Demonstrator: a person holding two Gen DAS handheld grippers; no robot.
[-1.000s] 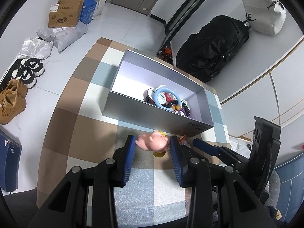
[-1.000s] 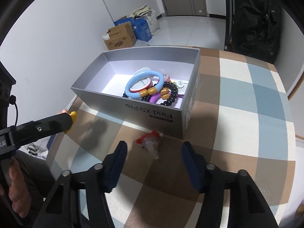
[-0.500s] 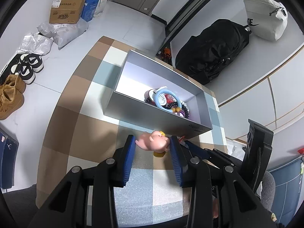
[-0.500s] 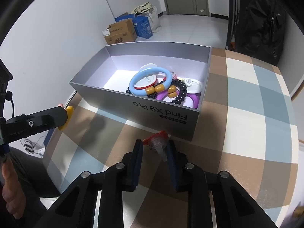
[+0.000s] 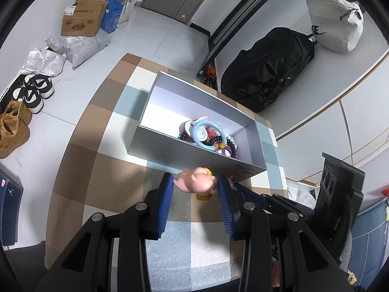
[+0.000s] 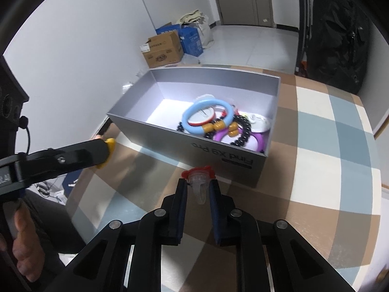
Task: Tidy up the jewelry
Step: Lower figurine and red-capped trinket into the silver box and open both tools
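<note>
A grey open box (image 5: 170,150) (image 6: 150,131) stands on the checked tablecloth and holds a light blue ring (image 5: 205,133) (image 6: 206,116), black beads (image 6: 243,131), a purple ring (image 6: 257,141) and other pieces. My left gripper (image 5: 195,183) is shut on a pink pig toy (image 5: 195,182) with a yellow part, held just in front of the box's near wall. My right gripper (image 6: 198,185) is shut on a small clear piece with a red top (image 6: 198,177), held above the cloth near the box's front corner.
The checked tablecloth (image 6: 316,146) covers the table. On the floor stand cardboard boxes (image 5: 82,19), plastic bags, shoes (image 5: 31,92) and a black backpack (image 5: 267,65). The left gripper's arm (image 6: 56,160) crosses the right view at the left.
My right gripper moved forward and shut on the red-topped clear piece, then lifted it off the cloth. My left gripper kept hold of the pig toy and rose slightly.
</note>
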